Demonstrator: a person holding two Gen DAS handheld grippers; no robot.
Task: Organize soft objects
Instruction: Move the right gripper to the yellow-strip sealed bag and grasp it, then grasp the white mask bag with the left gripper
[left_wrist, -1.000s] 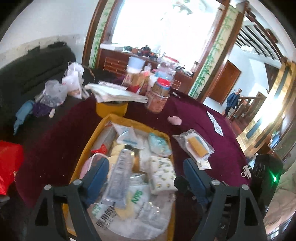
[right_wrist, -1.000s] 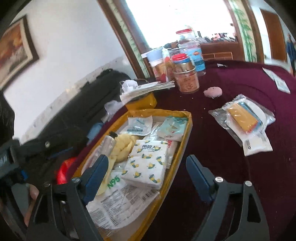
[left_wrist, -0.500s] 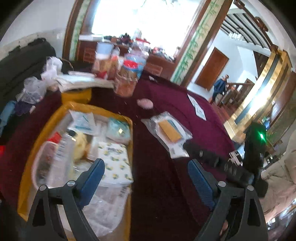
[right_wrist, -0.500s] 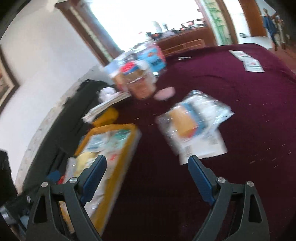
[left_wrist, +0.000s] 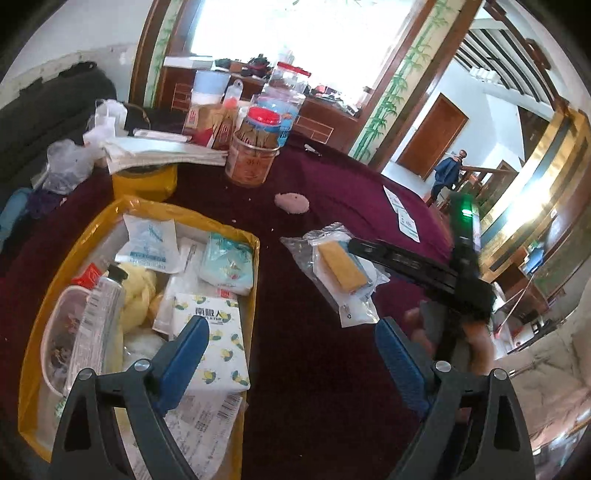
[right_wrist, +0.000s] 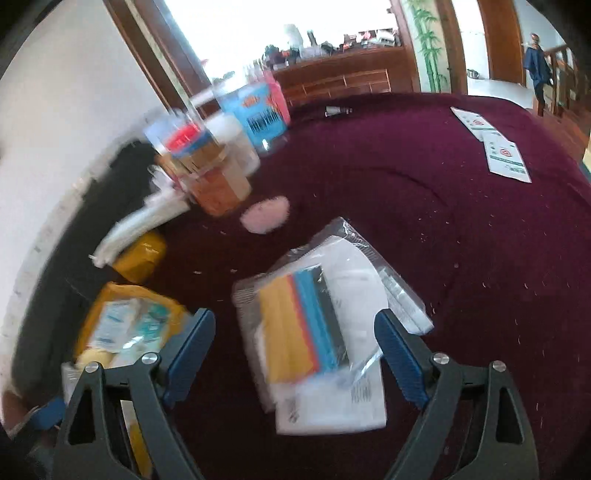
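- On the table (left_wrist: 314, 369) we see a tray (left_wrist: 48, 295) at the left, with packets, a tissue pack (left_wrist: 225, 354) and a tube (left_wrist: 99, 317) lying in it.
- Right of the tray, apart from it, lies a bagged sponge set (right_wrist: 314, 325).
- Behind that bag sits a small puff (left_wrist: 291, 202); behind the puff stand jars (left_wrist: 255, 155).
- We see leaflets (right_wrist: 495, 144) far right, well apart from the rest.
- A stack of papers (left_wrist: 159, 153) rests on a container (left_wrist: 144, 181) behind the tray.

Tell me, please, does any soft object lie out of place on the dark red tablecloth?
Yes. The clear plastic bag of coloured sponges lies on the dark red tablecloth, outside the yellow tray where the other soft packets are. A small pink fluffy pad also lies loose near the jars, with crumbs scattered around it.
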